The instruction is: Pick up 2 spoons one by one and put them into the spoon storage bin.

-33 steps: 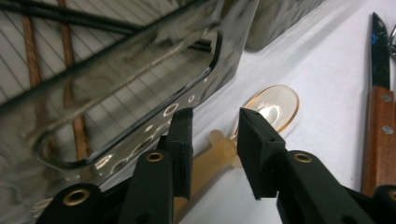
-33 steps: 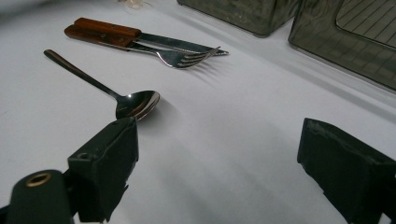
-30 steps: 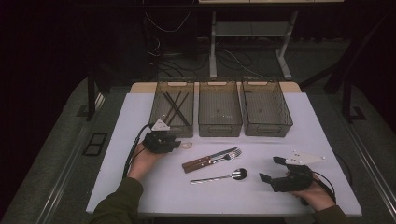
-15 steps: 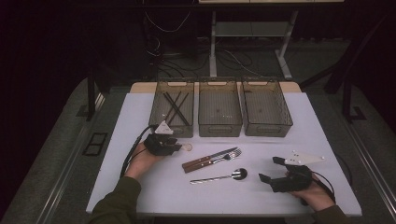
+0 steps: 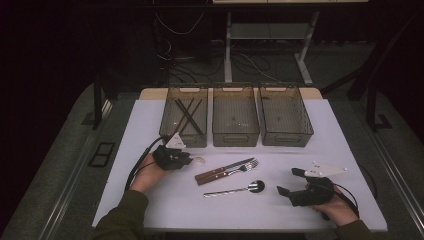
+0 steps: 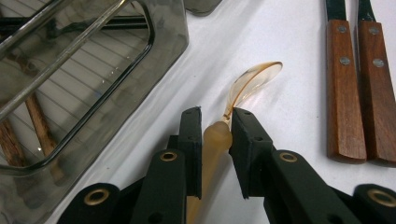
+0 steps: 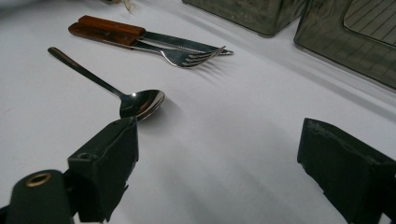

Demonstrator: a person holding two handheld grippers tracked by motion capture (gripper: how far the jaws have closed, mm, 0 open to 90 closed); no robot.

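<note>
item: translucent amber plastic spoon (image 6: 252, 80), lying on the white table (image 5: 350, 145) just at 6 o'clock of the left-hand bin (image 5: 184, 121), which held dark chopsticks (image 5: 189, 115).
holder: left gripper (image 6: 215, 122), jaws drawn in on either side of the spoon's handle, pinching it or on the point of doing so.
axis: the spoon's long line ran straight out from between the jaws toward 12 o'clock in the left gripper view, bowl foremost and tipped toward 1 o'clock; handle trailing back under the gripper.
neighbours: wooden-handled knife (image 5: 223, 170) and fork (image 5: 231, 172) side by side at 3 o'clock of the plastic spoon; metal spoon (image 5: 235, 189) beyond them.
right gripper (image 5: 296, 182): jaws spread wide, holding nothing, well apart at 3 o'clock, the metal spoon lying at its 10 o'clock in the right gripper view.
judgement: left hand was far the nearer; the bins lay at 12 o'clock.
</note>
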